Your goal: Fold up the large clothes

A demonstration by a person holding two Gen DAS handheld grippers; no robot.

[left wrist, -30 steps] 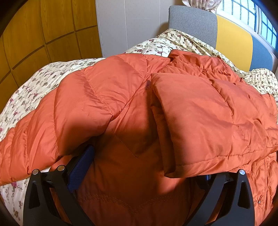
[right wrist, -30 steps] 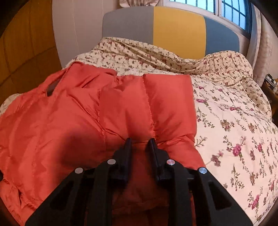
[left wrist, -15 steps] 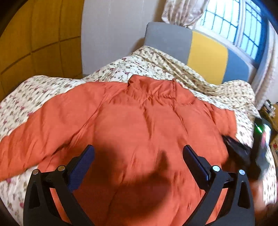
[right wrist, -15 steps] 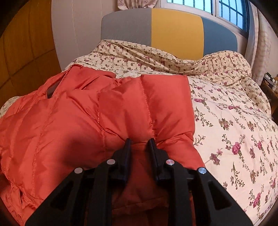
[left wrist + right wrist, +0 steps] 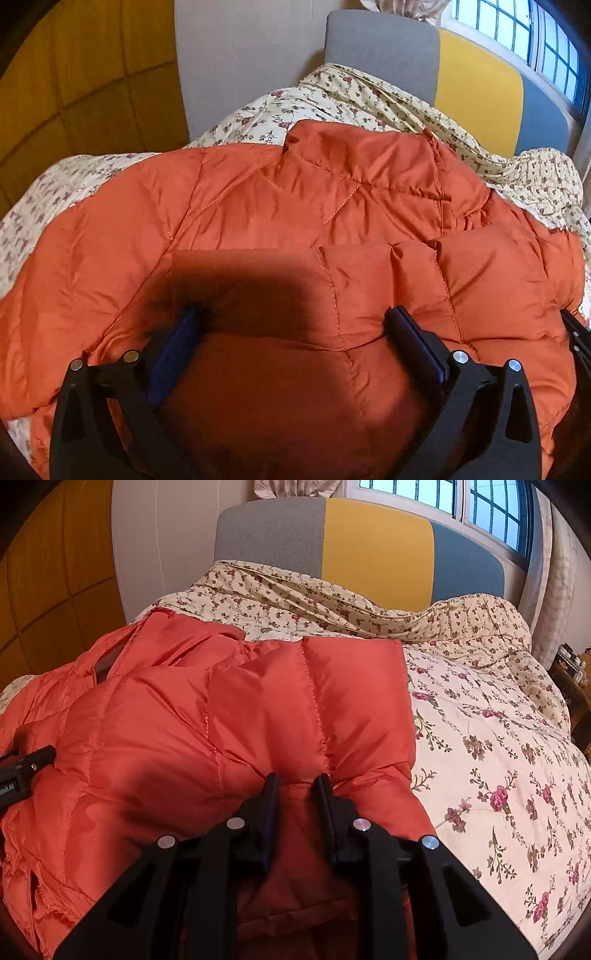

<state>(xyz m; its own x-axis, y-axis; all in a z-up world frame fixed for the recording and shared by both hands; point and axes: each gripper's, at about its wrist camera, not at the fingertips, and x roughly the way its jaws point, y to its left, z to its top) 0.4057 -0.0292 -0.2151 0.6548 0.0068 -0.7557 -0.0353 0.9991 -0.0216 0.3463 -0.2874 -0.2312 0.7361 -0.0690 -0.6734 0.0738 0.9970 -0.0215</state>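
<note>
An orange quilted down jacket [image 5: 295,206] lies spread on a floral bed cover, collar toward the headboard. A sleeve is folded across its body [image 5: 480,280]. My left gripper [image 5: 295,325] is open, its jaws wide apart and pressed low on the jacket's middle, with puffy fabric between them. My right gripper [image 5: 295,786] is shut on a fold of the jacket [image 5: 258,709] at its right side, next to the folded sleeve panel. The left gripper's edge shows at the far left of the right wrist view [image 5: 22,771].
The floral bed cover [image 5: 498,760] stretches to the right of the jacket and bunches up near the grey, yellow and blue headboard [image 5: 376,550]. A wooden panelled wall [image 5: 92,92] stands to the left. A window [image 5: 480,502] is behind the headboard.
My left gripper has come back down low onto the jacket's middle after a higher, pulled-back view. The right gripper has stayed shut on the same fold, hardly moving.
</note>
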